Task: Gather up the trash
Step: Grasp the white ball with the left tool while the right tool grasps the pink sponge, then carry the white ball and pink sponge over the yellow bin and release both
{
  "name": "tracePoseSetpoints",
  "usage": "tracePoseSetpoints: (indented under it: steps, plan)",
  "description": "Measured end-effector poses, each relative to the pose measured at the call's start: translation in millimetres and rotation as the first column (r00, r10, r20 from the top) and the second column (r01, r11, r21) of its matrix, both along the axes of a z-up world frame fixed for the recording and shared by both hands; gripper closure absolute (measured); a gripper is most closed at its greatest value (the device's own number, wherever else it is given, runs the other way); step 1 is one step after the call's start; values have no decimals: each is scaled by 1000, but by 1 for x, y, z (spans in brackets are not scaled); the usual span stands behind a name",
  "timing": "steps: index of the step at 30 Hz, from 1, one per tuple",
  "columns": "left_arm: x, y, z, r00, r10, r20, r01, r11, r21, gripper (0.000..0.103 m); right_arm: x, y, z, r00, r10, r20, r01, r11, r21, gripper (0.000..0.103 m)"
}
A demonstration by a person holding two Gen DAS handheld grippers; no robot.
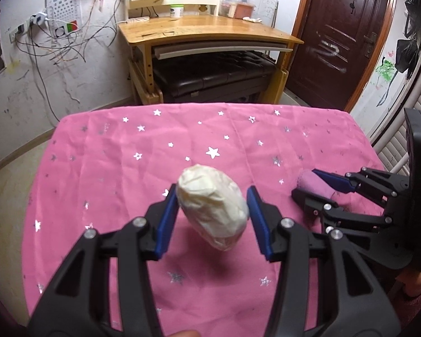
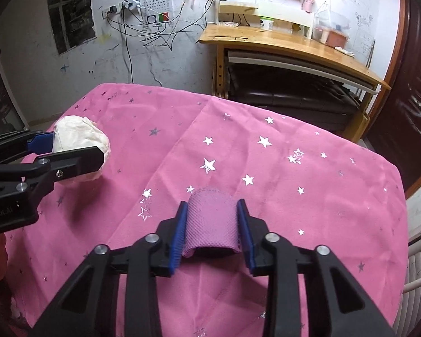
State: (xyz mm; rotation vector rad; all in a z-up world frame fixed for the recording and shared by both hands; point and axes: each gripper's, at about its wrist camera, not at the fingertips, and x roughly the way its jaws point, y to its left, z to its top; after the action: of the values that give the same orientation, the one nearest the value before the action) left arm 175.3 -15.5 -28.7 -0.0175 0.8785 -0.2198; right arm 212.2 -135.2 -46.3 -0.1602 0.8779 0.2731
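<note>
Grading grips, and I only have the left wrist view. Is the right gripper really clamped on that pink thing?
Observer: Yes. The right wrist view shows both pads of the right gripper pressing the sides of the roll.
Operator: Is it solid?
Observer: No. It is a curled mesh sheet, hollow at its near end.
Operator: Is the wad off the cloth?
Observer: Side-on, the wad hangs clear of the cloth in the left gripper.
</note>
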Motion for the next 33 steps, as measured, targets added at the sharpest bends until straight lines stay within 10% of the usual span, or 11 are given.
tracePoseSetpoints:
  steps: [13, 33]
  plan:
    - [-13, -35, 15, 998, -43, 36, 41, 998, 46, 56, -37, -46, 31, 994, -64, 92, 55, 995, 89, 77]
    - [-33, -198, 29, 955, -292, 54, 286, 953, 99, 56, -132, -211, 43, 922, -351, 163, 315, 925, 211, 77]
